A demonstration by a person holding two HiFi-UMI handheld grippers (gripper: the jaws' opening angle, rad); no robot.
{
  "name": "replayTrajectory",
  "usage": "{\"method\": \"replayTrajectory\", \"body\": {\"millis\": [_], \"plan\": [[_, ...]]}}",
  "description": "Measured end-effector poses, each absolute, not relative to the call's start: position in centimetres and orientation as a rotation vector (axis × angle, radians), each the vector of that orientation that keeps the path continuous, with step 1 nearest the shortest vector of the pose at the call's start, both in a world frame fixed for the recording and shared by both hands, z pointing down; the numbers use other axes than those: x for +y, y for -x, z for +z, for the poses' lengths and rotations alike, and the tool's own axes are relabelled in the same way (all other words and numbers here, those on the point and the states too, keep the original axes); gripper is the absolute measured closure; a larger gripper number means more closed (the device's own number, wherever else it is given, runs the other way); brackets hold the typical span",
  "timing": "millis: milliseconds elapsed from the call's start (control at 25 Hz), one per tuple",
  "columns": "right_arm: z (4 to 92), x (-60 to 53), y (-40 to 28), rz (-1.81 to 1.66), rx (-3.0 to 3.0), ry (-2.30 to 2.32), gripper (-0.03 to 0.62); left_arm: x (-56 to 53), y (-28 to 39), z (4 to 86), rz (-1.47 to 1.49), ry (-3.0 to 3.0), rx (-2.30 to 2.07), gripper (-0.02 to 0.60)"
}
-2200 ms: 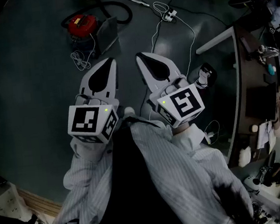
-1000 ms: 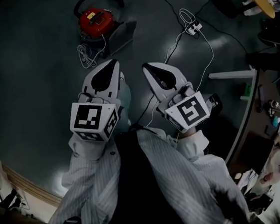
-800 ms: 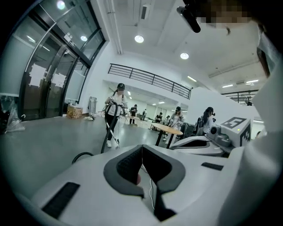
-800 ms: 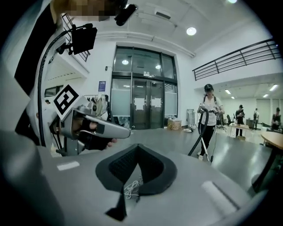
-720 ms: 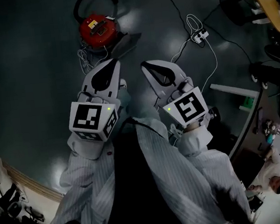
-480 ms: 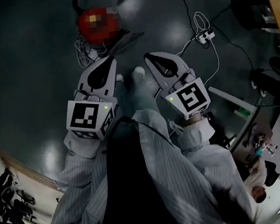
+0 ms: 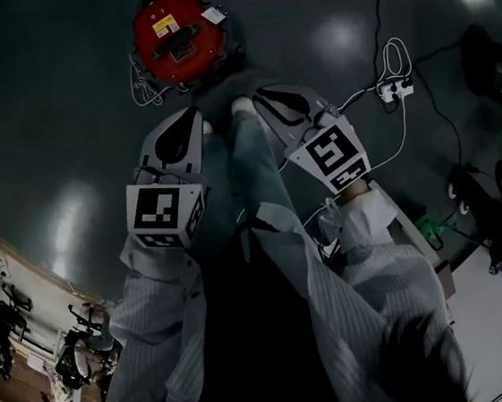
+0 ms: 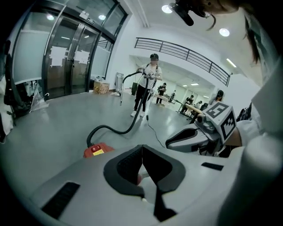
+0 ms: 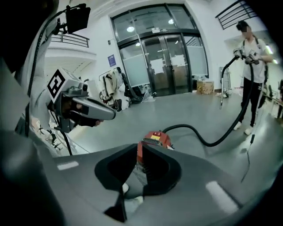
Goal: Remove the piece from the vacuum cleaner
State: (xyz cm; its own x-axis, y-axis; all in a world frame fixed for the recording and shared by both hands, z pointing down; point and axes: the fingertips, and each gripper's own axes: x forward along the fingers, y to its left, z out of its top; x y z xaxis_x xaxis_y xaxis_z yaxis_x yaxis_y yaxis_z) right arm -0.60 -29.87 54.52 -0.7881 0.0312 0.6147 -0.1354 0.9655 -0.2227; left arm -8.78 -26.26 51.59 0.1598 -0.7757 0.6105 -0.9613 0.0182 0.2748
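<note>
Floor: dark, glossy and open. Reflections of the ceiling lamps are noted on it.

Second person: seen standing well away in both gripper views, with the far end of the hose held up in the hands.

Vacuum cleaner: a red canister standing on the floor ahead of both grippers, well apart from them. The black hose is seen running from it across the floor. Which piece is meant to come off cannot be settled from these views. No removal is judged to have started.

Left gripper: jaws pressed together, nothing between them.

Right gripper: jaws opening, only a narrow slit so far. Nothing is held. The canister is merely seen through the gap.

White cord: lying bunched just beside the canister, on its left.

Power strip: on the floor to the right, well apart from the canister.

Risks, as judged:
- The canister could be dragged or tipped if a part is pulled while the hose is held taut from the other end.
- The casing could be knocked rather than gripped if the left jaws are brought in closed.
- The loose cord could be snagged by a jaw or caught underfoot on approach.
- The wrong part could be taken, since the target is unidentified.
</note>
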Motion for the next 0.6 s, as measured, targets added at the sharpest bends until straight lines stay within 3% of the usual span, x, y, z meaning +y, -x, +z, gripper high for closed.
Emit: {"method": "replayTrajectory", "body": {"millis": [280,360,480,600], "plan": [[71.5,-32.6,1.6,0.094,-2.233,0.131,0.563,-29.9,9.5,66.7,0.501,-1.826,-1.548,0.577],[75.4,-32.0,2.4,0.049,-2.198,0.186,0.516,-29.8,10.0,70.7,0.595,-1.871,-1.500,0.572],[80.4,-30.1,2.7,-0.022,-2.120,0.326,0.485,-28.8,10.6,76.0,0.709,-1.887,-1.424,0.494],[84.5,-28.8,2.0,-0.128,-2.023,0.454,0.444,-28.3,10.5,80.0,0.785,-1.891,-1.383,0.469]]}}
